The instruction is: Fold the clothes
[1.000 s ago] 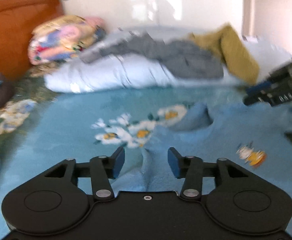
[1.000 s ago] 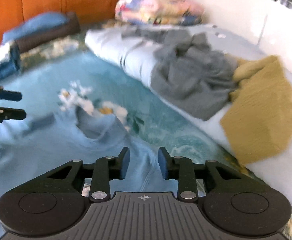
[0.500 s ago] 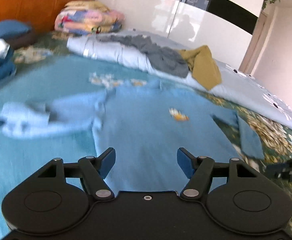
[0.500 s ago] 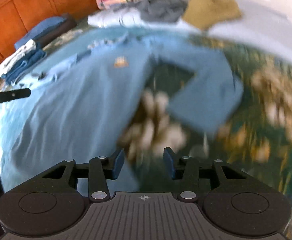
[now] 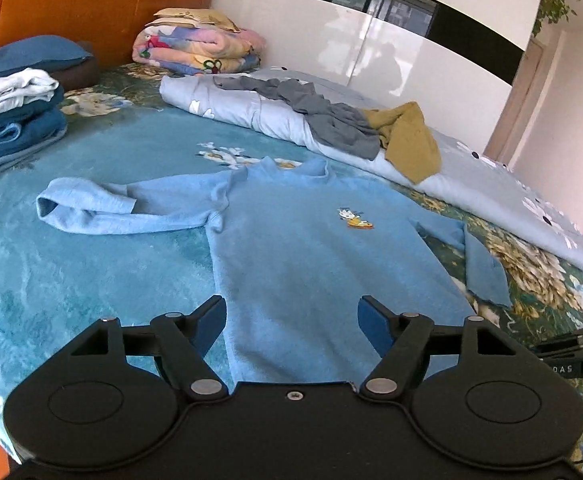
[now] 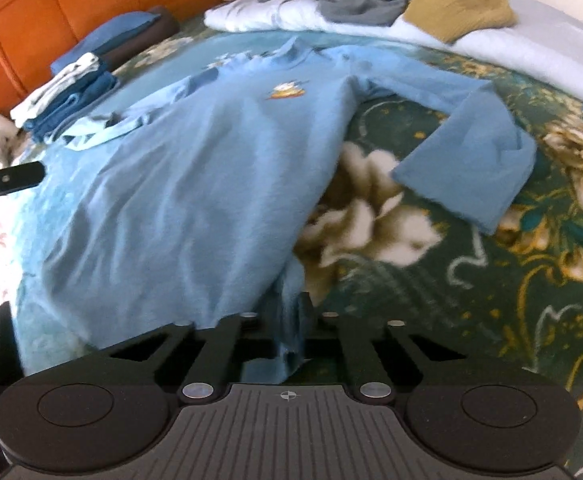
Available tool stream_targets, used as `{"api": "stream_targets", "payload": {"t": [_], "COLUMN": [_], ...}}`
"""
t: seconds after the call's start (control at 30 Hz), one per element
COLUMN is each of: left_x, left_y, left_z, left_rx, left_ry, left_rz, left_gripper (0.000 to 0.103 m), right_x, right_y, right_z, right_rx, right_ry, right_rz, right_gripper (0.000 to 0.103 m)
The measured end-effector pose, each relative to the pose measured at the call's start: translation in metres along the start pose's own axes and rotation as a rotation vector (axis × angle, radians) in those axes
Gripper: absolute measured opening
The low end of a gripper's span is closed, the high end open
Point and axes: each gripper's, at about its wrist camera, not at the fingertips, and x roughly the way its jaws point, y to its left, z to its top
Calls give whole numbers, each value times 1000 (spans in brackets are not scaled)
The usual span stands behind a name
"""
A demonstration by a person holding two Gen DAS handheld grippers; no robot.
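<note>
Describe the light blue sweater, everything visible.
The light blue sweater is long-sleeved, of soft fleecy-looking knit, with a small cartoon print on the chest. It lies front up, spread on the floral blanket, collar towards the headboard. One sleeve is doubled back on itself; the other bends at the elbow. The right gripper is shut on the hem corner. The left gripper hovers open above the hem.

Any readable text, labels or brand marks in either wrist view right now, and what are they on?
"DAS": white letters on the right gripper, at the left wrist view's right edge; possibly cut off.
Chest emblem on the light blue sweater: a small picture, any lettering too small to read.
Nothing else legible.
</note>
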Motion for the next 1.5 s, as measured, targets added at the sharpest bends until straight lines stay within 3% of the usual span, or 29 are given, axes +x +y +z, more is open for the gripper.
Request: {"api": "stream_targets", "payload": {"t": [0.23,0.53,0.73,0.83,0.97,1.07,1.2,1.33,1.5], "left_x": [-11,-8,-3,1,3,4,5,6,7], "left_y": [6,13,27,30,33,38,39,40,42], "left_z": [-2,-9,-14,-21,-31,-38,-46,-56,-59], "left_rx": [-8,-32,-85,-101,-109,-143,-159,-171,-202], "left_ry": [-17,17,68,102,155,187,223,246,256], "left_rz": [-3,-16,-45,-74,-102,-132,-152,-186,-214], "left_gripper": [75,75,75,75,70,63,61,57,38], "right_x": [-55,-47,-63,-57,-49,-45,-41,-36,-26], "right_y": [-21,-45,-34,-32,-34,-37,-41,-46,-50], "right_z": [-8,-42,-26,-21,-23,-26,-29,-32,-32], "right_rx": [227,381,299,294,306,313,322,328,335], "right_ry": [-131,-63,-136,-131,-119,-116,-112,-109,-96], "right_rz": [49,-9,13,15,13,16,19,8,6], "right_gripper": [3,3,4,7,12,20,31,31,32]}}
